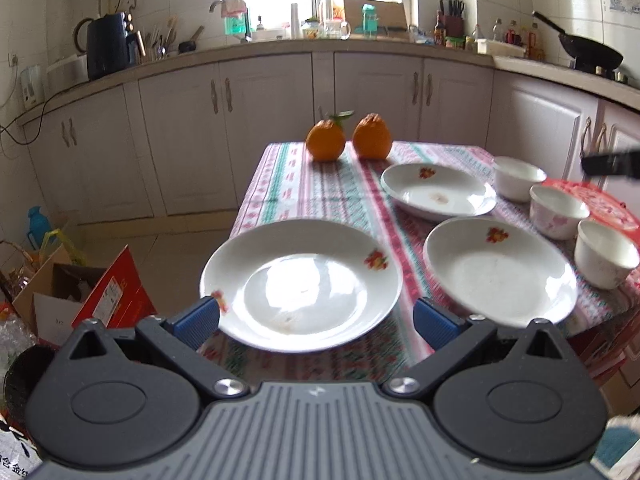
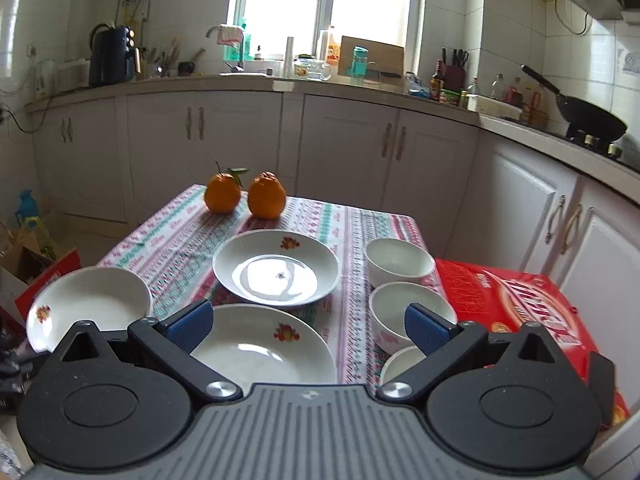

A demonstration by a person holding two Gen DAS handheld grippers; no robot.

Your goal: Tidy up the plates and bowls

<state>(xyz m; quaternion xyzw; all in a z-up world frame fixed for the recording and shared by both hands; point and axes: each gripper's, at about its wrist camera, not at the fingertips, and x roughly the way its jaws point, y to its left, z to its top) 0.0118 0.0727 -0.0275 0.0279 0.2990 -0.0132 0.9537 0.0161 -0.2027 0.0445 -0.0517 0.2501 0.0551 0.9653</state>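
Observation:
Three white flowered plates and three white bowls are on a patterned tablecloth (image 1: 320, 196). In the left wrist view one plate (image 1: 300, 284) sits at the table's near left edge, right in front of my open left gripper (image 1: 316, 320), whose blue pads flank its near rim. Two more plates (image 1: 500, 272) (image 1: 438, 194) lie to the right. Bowls (image 1: 606, 252) (image 1: 558, 210) (image 1: 518, 178) line the right side. My right gripper (image 2: 306, 326) is open and empty above the near plate (image 2: 264, 346) and the middle bowl (image 2: 400, 308).
Two oranges (image 1: 326, 140) (image 1: 372, 136) stand at the table's far edge. A red box (image 2: 520, 308) lies right of the bowls. Cardboard boxes (image 1: 100, 292) sit on the floor at left. Kitchen cabinets and a cluttered counter (image 1: 360, 44) run behind.

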